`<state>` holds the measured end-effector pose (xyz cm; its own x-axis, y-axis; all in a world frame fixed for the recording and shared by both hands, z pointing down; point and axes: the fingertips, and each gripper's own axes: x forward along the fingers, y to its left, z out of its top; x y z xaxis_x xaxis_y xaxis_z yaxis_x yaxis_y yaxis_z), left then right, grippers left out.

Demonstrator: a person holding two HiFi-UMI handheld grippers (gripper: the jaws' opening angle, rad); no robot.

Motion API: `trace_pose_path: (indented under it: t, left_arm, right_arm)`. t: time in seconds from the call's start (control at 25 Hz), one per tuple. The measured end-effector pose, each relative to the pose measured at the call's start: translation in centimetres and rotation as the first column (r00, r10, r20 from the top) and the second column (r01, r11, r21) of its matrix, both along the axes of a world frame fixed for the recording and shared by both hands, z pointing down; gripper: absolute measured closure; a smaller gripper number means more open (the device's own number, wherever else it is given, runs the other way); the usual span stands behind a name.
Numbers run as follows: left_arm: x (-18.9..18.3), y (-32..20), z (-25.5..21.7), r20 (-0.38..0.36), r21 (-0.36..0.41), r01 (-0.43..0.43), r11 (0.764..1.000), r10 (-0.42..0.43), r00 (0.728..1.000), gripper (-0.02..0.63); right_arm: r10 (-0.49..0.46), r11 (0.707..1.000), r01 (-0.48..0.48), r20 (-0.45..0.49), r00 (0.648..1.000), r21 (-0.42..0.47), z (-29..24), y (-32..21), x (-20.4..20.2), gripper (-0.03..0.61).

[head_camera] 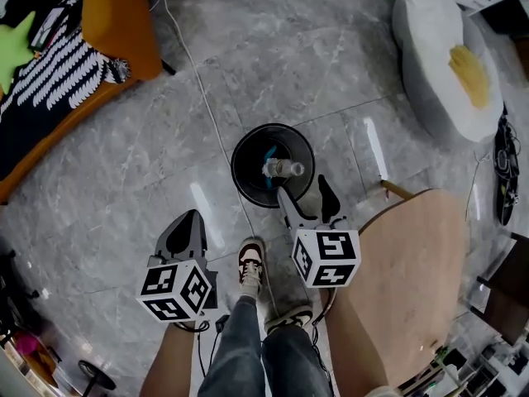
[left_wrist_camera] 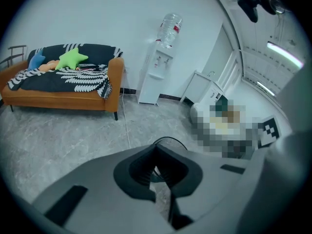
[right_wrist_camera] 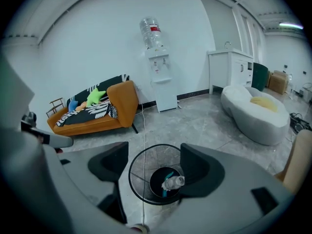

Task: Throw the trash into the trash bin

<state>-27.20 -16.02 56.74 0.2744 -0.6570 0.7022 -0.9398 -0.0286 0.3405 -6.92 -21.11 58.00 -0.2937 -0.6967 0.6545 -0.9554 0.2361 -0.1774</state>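
Observation:
A black wire trash bin (head_camera: pixel 246 143) stands on the grey floor ahead of my feet. Inside it lies a crumpled clear plastic bottle (head_camera: pixel 283 169) beside a blue scrap (head_camera: pixel 269 178). My right gripper (head_camera: pixel 306 193) hangs above the bin's near rim, jaws open and nothing between them. In the right gripper view the bin (right_wrist_camera: pixel 138 179) and the bottle (right_wrist_camera: pixel 173 182) show through the gap of the right gripper (right_wrist_camera: pixel 155 162). My left gripper (head_camera: pixel 188 222) is off to the bin's left, away from it. The left gripper (left_wrist_camera: pixel 157 152) has its pads together and empty, with the bin's rim (left_wrist_camera: pixel 168 139) just past them.
An orange sofa (head_camera: pixel 116 31) with a striped blanket is at the far left, and a white beanbag (head_camera: pixel 442 56) at the far right. A round wooden table (head_camera: pixel 405 288) sits close on my right. A white cable (head_camera: pixel 207 106) runs across the floor to the bin. My shoes (head_camera: pixel 250 267) are below it.

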Motion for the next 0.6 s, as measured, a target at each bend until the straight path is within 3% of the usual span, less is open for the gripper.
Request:
trace_pose_path:
  t: [0.24, 0.44, 0.6]
  left_arm:
    - [1.5, 1.1, -3.9, -0.011, 0.041, 0.002, 0.999, -0.001, 1.0, 0.623]
    - [2.9, 2.5, -10.9, -0.034, 0.093, 0.015, 0.996, -0.012, 0.999, 0.623]
    - [4.6, 3.7, -18.3, -0.045, 0.167, 0.009, 0.986, -0.002, 0.999, 0.623]
  right_arm:
    - [-0.001, 0.999, 0.0, 0.021, 1.0, 0.04, -5.1, 1.9, 0.6, 0.271]
    - [0.059, 0.996, -0.064, 0.081, 0.995, 0.063, -13.2, 4.9, 2.4, 0.31]
    - [0.167, 0.978, -0.177, 0.094, 0.981, 0.112, -21.6, 8.1, 7.0, 0.487]
